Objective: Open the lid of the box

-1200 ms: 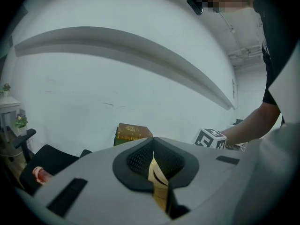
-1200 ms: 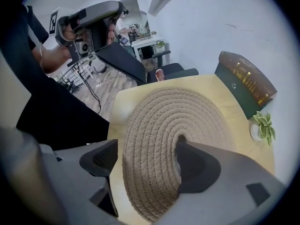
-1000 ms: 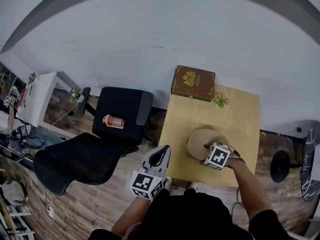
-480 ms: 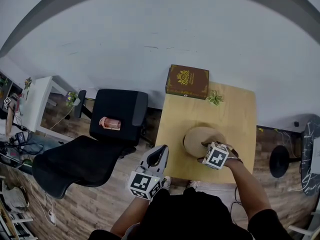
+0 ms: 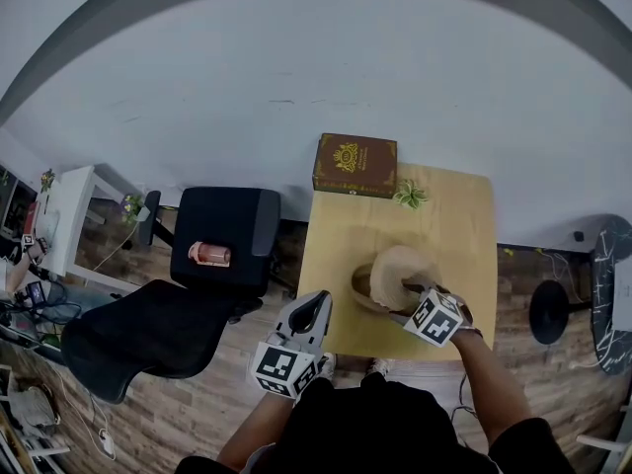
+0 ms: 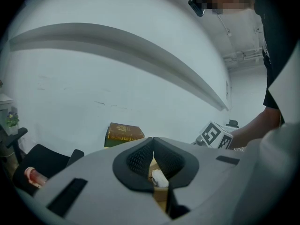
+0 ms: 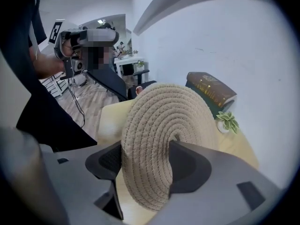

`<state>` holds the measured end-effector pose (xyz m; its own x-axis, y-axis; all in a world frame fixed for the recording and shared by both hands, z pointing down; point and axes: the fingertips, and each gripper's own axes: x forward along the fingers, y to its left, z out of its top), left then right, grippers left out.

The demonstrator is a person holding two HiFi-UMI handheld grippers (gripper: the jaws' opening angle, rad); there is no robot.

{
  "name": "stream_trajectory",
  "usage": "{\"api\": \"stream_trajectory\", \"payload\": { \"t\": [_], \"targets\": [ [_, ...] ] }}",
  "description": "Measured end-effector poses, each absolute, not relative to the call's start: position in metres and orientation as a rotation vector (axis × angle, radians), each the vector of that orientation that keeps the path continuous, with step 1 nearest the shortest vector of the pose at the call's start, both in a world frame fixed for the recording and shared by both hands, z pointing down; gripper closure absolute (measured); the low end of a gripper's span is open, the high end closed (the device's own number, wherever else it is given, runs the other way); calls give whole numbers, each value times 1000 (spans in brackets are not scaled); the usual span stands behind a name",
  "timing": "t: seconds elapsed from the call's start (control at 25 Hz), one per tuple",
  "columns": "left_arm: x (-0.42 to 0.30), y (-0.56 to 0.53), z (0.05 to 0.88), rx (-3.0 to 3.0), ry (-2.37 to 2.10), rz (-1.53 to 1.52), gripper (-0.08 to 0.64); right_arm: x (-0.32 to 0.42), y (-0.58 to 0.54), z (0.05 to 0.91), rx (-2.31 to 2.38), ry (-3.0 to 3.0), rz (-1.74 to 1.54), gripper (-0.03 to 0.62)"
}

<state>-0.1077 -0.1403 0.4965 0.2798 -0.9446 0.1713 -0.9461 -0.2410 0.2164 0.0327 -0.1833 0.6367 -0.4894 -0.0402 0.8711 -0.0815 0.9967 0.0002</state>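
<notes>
A round woven box stands on the light wooden table, its dark inside showing at the left. Its woven lid is tipped up over it. My right gripper grips the lid's near edge. In the right gripper view the lid stands on edge between the pads of the right gripper, whose jaws are closing onto it. My left gripper hangs off the table's front left corner, shut and holding nothing; in its own view the left gripper has its pads together.
A brown and green book-like case lies at the table's far edge, with a small potted plant beside it. A black chair carrying a pink object stands left of the table. A white wall runs behind.
The lid lay flat on the box a second ago. It is now lifted and tilted up on its right side, showing the box's inside. The left gripper has stayed put.
</notes>
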Motion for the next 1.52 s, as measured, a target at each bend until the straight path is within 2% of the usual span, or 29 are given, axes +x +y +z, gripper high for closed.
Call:
{"api": "stream_trajectory", "payload": {
  "t": [0.76, 1.24, 1.52],
  "targets": [
    [-43, -161, 496, 2427, -1526, 27, 540, 136, -195, 623, 357, -2032, 124, 285],
    [-6, -172, 508, 2461, -1424, 59, 540, 212, -175, 668, 365, -1882, 203, 285],
    [-9, -178, 507, 2451, -1438, 88, 540, 220, -175, 701, 312, -1823, 198, 290]
  ]
}}
